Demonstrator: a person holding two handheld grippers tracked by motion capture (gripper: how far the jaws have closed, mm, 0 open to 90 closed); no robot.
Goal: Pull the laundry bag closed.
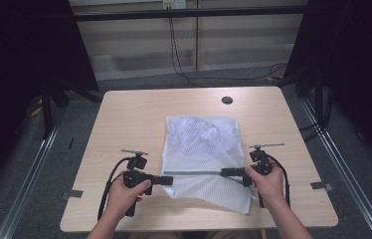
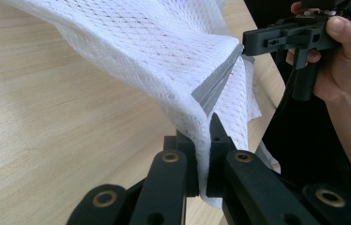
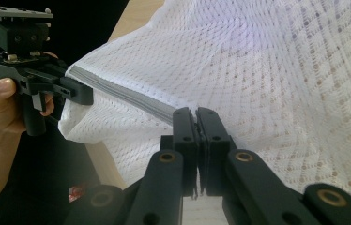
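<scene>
Mesh bag [image 1: 201, 149], white, lies mid-table, its near end reaching toward the near edge of the table [image 1: 124, 114]. Left gripper [image 1: 168, 180] and right gripper [image 1: 225, 173] each pinch an end of its grey zipper strip [image 1: 194, 173], lifted taut between them. What's bunched inside the bag is hard to make out through the mesh.

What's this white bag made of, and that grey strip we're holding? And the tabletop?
White bag: looks like soft synthetic mesh, with small holes and a limp drape. Grey strip: probably woven tape or a zipper band, matte and flat. Table: pale wood-grain surface, likely laminate, smooth with a slight sheen.
</scene>
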